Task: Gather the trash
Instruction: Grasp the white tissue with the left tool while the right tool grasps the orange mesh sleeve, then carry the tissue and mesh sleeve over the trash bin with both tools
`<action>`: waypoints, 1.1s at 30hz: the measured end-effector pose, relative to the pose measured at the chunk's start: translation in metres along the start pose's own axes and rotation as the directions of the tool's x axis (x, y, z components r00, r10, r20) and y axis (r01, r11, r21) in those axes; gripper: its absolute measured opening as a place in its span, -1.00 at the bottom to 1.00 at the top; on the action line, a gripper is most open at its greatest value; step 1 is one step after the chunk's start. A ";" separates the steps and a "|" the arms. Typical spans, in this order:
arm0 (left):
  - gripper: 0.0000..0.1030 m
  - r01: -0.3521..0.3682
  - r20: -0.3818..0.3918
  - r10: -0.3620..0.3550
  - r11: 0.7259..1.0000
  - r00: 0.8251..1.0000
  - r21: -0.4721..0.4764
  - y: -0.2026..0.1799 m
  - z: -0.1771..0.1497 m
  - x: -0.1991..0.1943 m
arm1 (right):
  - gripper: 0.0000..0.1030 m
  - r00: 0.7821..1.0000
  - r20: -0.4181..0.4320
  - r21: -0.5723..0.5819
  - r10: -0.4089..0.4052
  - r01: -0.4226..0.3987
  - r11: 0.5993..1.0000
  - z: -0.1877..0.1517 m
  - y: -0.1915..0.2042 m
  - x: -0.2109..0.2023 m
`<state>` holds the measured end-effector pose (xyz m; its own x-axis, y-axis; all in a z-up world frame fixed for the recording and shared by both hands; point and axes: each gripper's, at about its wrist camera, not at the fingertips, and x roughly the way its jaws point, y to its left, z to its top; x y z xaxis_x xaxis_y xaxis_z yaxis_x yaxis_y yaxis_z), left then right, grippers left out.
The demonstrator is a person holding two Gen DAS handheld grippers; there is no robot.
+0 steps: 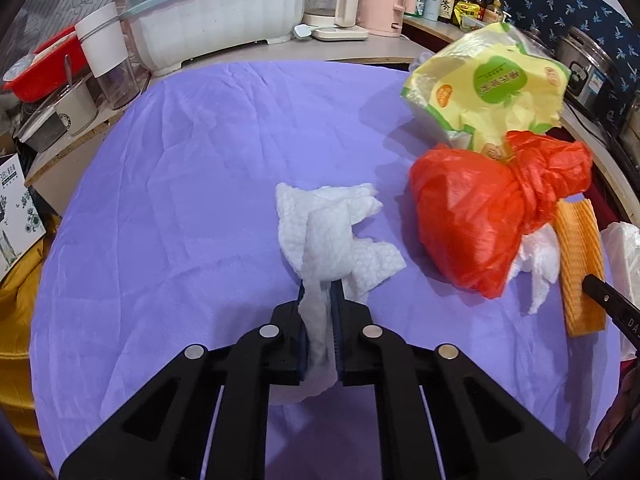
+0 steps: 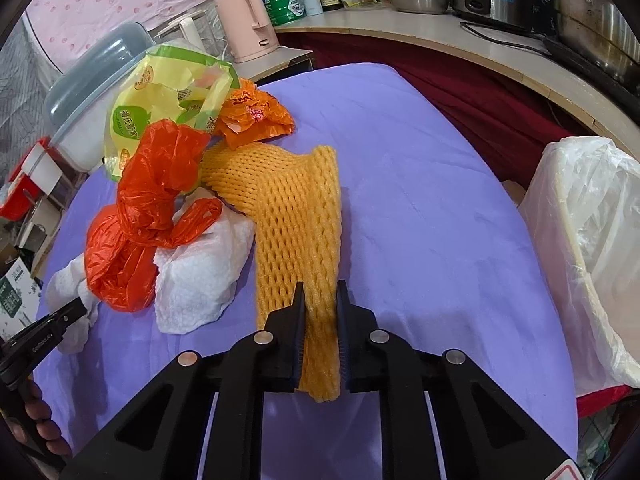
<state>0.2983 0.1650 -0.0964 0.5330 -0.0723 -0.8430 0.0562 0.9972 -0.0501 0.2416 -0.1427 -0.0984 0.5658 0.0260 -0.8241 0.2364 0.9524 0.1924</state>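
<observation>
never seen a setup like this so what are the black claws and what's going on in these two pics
The black claws are two hand-held grippers, one in each of a person's hands, each with a camera looking along its fingers. One picture is from the left gripper, the other from the right gripper. On the purple cloth lie trash items: a red plastic bag, a yellow-green wrapper, a crumpled orange wrapper and another paper towel. The left gripper is shut on a white paper towel; the right is shut on a yellow foam net. A bin lined with a white bag stands to the right.
</observation>
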 end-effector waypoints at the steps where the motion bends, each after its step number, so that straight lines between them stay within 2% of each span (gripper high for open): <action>1: -0.84 0.000 0.006 0.000 1.000 1.000 0.003 -0.002 -0.001 -0.005 | -0.76 1.000 0.005 0.001 0.000 0.000 1.000 0.000 -0.001 -0.004; 12: -0.84 0.042 0.102 -0.045 0.999 0.994 0.029 -0.023 -0.002 -0.078 | -0.76 0.993 0.117 0.036 -0.004 0.000 0.999 0.007 -0.027 -0.074; 18: -0.84 0.101 0.159 -0.113 0.991 0.981 0.086 -0.061 -0.002 -0.123 | -0.76 0.983 0.182 0.080 -0.027 0.012 0.997 0.005 -0.056 -0.114; 26: -0.84 0.202 0.170 -0.243 0.953 0.955 0.228 -0.156 -0.008 -0.155 | -0.76 0.966 0.234 0.179 -0.112 0.071 0.981 -0.007 -0.123 -0.159; 30: -0.84 0.260 0.147 -0.312 0.920 0.939 0.294 -0.215 -0.013 -0.160 | -0.76 0.956 0.237 0.234 -0.173 0.117 0.965 -0.015 -0.165 -0.176; 33: -0.84 0.315 0.105 -0.370 0.885 0.923 0.343 -0.263 -0.018 -0.158 | -0.76 0.948 0.235 0.268 -0.215 0.149 0.952 -0.019 -0.192 -0.184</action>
<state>0.1842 -0.0856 0.0403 0.5599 -0.4378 -0.7034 0.5077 0.8522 -0.1263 0.0770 -0.3248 0.0062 0.6711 -0.2514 -0.6975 0.5212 0.8290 0.2027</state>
